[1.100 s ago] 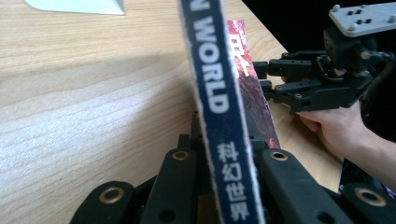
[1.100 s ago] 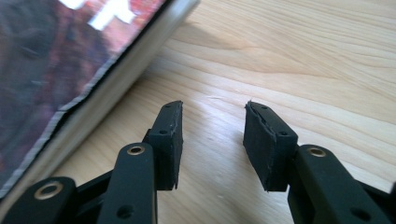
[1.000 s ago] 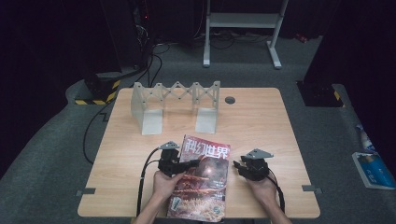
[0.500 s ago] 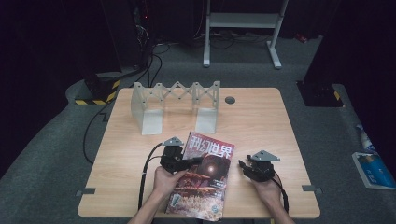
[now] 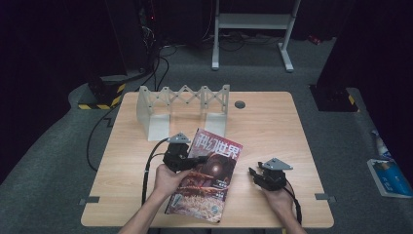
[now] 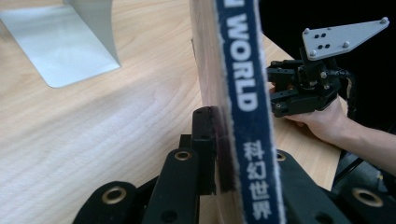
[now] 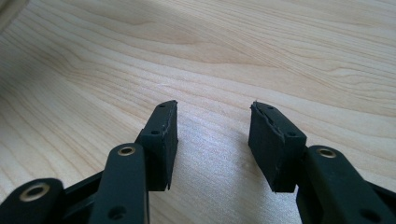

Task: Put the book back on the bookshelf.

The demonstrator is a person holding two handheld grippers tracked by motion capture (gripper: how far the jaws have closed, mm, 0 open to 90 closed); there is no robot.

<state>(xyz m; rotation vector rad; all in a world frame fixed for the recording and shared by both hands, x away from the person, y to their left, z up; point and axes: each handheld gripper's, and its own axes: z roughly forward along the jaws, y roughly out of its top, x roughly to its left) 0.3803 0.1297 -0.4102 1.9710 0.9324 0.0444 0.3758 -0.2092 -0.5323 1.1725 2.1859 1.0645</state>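
Observation:
A magazine (image 5: 207, 183) with a dark red cover and Chinese title lies at the table's front middle, its left edge lifted. My left gripper (image 5: 194, 163) is shut on that left edge. In the left gripper view the blue spine (image 6: 243, 93) stands upright between the pads, with my left gripper (image 6: 233, 154) clamped on it. My right gripper (image 5: 253, 173) rests to the right of the magazine, apart from it, and my right gripper (image 6: 275, 100) also appears beyond the spine. In the right gripper view my right gripper (image 7: 212, 135) is open over bare wood; its jaws have just been opening, with nothing between them.
A grey metal folding book rack (image 5: 182, 105) stands at the back left of the wooden table (image 5: 272, 126); one of its end plates (image 6: 60, 46) is close by. A round grey cap (image 5: 239, 104) sits in the tabletop behind. Cables trail off the left edge.
The left gripper has risen with the magazine's left edge, tilting the magazine up. The right gripper has come off the magazine's right edge and drawn slightly right, its jaws wider.

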